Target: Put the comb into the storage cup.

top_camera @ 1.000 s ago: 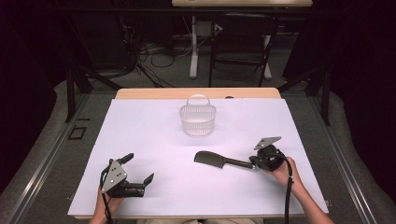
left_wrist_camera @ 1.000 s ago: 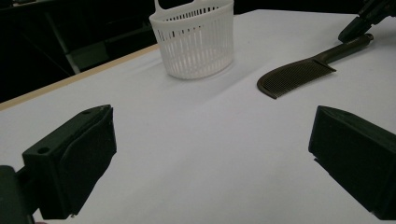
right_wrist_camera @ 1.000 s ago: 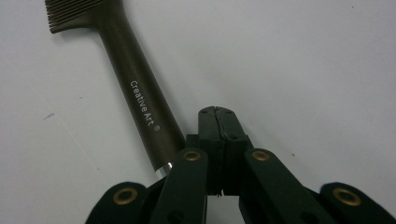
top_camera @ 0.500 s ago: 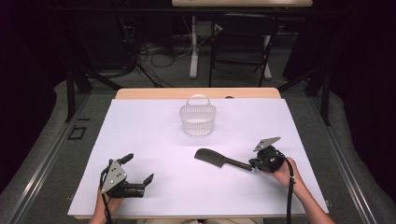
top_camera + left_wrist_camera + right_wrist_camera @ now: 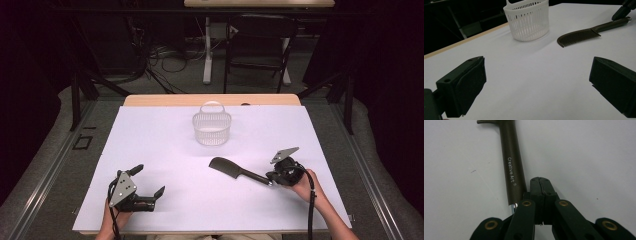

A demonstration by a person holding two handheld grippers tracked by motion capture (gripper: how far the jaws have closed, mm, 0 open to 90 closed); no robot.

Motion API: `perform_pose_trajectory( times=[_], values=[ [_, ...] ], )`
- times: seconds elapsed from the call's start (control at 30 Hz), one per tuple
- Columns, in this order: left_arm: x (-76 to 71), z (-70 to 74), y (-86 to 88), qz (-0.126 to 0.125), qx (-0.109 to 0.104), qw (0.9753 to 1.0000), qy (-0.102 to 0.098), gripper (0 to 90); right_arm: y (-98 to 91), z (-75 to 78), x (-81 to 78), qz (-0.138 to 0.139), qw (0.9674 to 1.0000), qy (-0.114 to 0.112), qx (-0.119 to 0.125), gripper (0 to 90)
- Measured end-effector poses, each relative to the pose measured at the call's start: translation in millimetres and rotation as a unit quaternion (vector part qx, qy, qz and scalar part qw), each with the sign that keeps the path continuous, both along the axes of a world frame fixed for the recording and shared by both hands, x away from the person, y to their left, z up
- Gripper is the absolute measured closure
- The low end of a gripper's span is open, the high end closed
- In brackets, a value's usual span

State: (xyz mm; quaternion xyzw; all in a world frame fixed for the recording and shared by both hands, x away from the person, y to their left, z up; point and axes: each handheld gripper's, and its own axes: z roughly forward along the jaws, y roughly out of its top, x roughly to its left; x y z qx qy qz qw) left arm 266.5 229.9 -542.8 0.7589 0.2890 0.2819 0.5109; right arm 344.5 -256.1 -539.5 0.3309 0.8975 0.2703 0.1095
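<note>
The comb [image 5: 239, 171] lies flat on the white table [image 5: 165, 145], right of centre, teeth end pointing toward the basket [image 5: 212, 128] — the two well apart. The right gripper [image 5: 273, 177] sits at the handle's tip, jaws pressed together beside the handle, nothing between them. The left gripper [image 5: 148, 181] rests near the front-left edge, jaws wide apart — empty.

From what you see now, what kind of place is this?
Probably a lab or recording room: a table with a white cover, dark curtains around it, loose cables on the floor, and a folding chair behind.
</note>
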Motion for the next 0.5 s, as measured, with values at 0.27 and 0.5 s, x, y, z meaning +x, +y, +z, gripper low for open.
perform_pose_trajectory(
  times=[0.27, 0.5],
  values=[
    [0.4, -0.2, -0.1, -0.002, 0.003, 1.0000, 0.001, 1.3, 3.2, 0.2, -1.7, 0.009, 0.9999, 0.009, -0.004, 90.0],
    [0.3, -0.1, 0.0, -0.002, 0.002, 1.0000, 0.001, 1.3, 4.3, 0.5, -2.5, 0.005, 0.9999, 0.013, -0.008, 88.1]
  ],
)
